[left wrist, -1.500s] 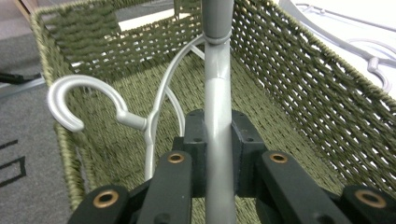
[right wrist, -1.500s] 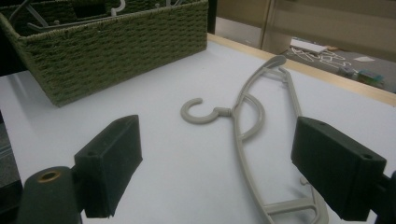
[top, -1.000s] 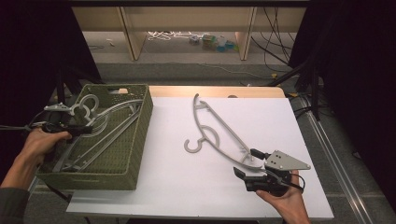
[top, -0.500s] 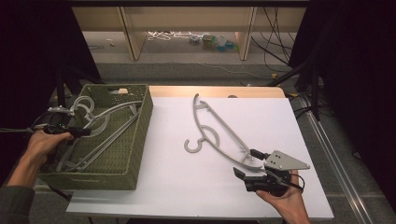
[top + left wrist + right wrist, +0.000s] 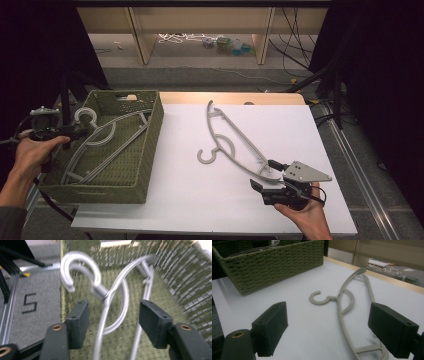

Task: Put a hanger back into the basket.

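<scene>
- We see the left gripper [image 5: 75, 132] at 9 o'clock of the high view, held at the left wall of the green woven basket [image 5: 150, 145]; its jaws stand spread, closing on nothing.
- In the left gripper view the silver hangers [image 5: 110, 297] rise between the spread jaws, their hooks curling over the basket's left rim toward 11 o'clock; whether a jaw touches them we cannot tell.
- The basket sits at the bench's [image 5: 300, 125] left edge, and the silver hangers lie slanted inside it.
- We find the grey hanger [image 5: 232, 142] flat on the white bench near its centre, hook pointing to 9 o'clock, well apart from the basket.
- The right gripper [image 5: 267, 187] rests at 5 o'clock, just beside the grey hanger's near end; its jaws are spread wide and empty.
</scene>
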`<state>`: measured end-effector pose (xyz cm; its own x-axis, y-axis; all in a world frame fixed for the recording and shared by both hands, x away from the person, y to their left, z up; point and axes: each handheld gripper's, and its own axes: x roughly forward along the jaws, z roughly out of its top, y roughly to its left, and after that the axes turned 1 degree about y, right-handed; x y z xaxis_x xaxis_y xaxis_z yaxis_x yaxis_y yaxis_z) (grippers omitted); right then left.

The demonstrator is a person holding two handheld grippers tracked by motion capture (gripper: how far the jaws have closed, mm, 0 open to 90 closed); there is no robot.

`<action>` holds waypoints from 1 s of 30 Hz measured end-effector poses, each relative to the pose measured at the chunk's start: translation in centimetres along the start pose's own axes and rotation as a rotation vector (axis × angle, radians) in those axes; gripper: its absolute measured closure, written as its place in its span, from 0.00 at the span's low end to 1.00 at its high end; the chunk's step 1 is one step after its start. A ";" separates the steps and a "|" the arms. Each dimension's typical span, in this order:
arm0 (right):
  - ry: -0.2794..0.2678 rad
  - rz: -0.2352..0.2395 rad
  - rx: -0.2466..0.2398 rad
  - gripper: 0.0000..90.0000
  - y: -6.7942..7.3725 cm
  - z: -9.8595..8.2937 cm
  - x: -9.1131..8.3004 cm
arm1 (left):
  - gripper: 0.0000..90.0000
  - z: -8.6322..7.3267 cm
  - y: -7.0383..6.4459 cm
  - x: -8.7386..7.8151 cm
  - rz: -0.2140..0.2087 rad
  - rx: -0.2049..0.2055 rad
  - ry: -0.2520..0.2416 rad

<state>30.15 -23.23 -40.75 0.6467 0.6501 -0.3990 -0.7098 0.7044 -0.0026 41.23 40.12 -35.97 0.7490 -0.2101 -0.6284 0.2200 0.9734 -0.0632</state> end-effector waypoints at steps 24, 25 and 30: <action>-0.003 0.012 0.029 0.18 0.0 -0.1 0.1 | 0.21 -2.5 -14.9 -6.0 -0.378 0.065 -0.323; 0.000 0.010 0.029 0.18 0.0 -0.1 0.1 | 0.21 -2.9 -15.6 -6.0 -0.394 0.052 -0.303; -0.009 0.011 0.028 0.18 -0.1 -0.2 0.1 | 0.21 -4.3 -18.0 -5.5 -0.442 0.064 -0.334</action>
<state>30.25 -23.23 -40.96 0.6414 0.6604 -0.3904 -0.7090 0.7047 0.0272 30.47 24.17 -34.73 0.7321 -0.6244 -0.2722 0.5876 0.7811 -0.2113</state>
